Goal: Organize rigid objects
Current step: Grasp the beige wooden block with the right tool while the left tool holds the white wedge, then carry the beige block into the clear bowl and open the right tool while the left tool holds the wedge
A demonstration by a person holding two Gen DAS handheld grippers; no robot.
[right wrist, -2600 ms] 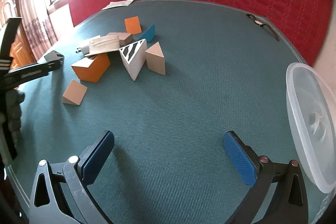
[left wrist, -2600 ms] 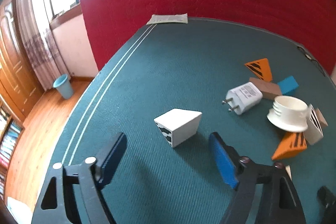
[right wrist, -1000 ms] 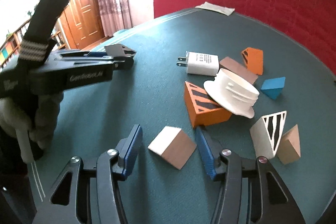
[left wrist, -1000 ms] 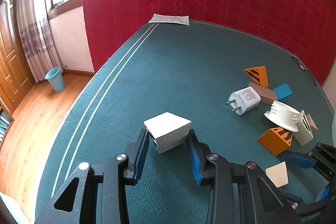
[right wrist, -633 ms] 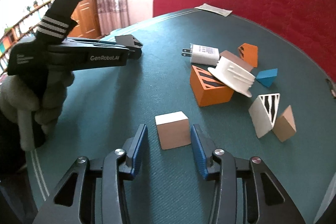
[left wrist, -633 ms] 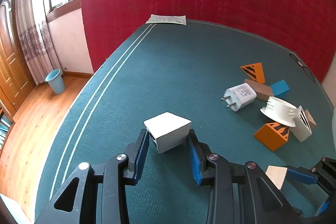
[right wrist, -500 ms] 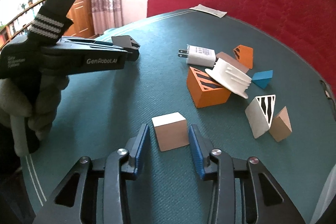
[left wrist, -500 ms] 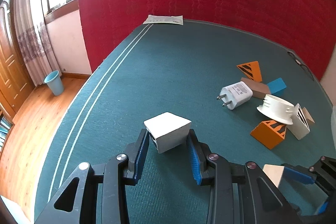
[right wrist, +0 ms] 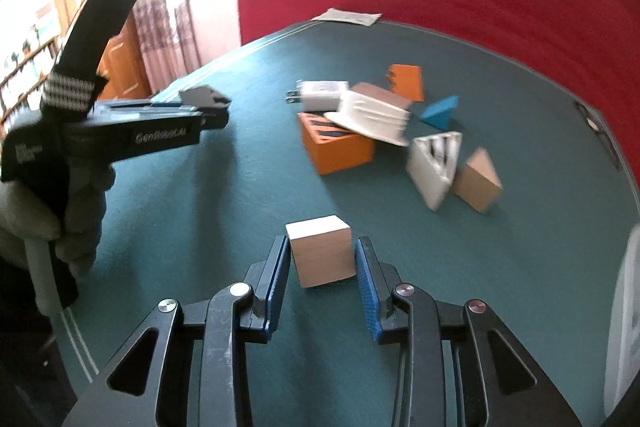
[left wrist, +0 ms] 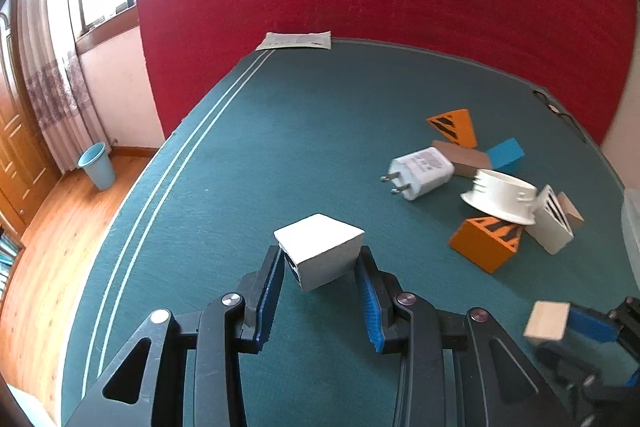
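Observation:
My left gripper point(left wrist: 320, 267) is shut on a white block point(left wrist: 320, 251) and holds it above the green table point(left wrist: 280, 131). My right gripper point(right wrist: 322, 263) is shut on a tan wooden block point(right wrist: 322, 251), which also shows at the lower right of the left wrist view point(left wrist: 546, 319). On the table lies a pile: a white plug adapter point(left wrist: 422, 173), a white round lid point(left wrist: 500, 193), an orange striped block point(left wrist: 484, 243), an orange wedge point(left wrist: 452, 125), a blue block point(left wrist: 505, 155), a white striped wedge point(left wrist: 552, 223).
A paper sheet point(left wrist: 296, 41) lies at the table's far edge by the red wall. A clear plastic container point(right wrist: 624, 315) shows at the right edge. A blue bin point(left wrist: 96, 165) stands on the wooden floor at left. The left gripper body point(right wrist: 132, 131) crosses the right wrist view.
Both grippers closed on their blocks about a second ago and have since lifted them. The right gripper has swung, so the pile sits further right and away in its view.

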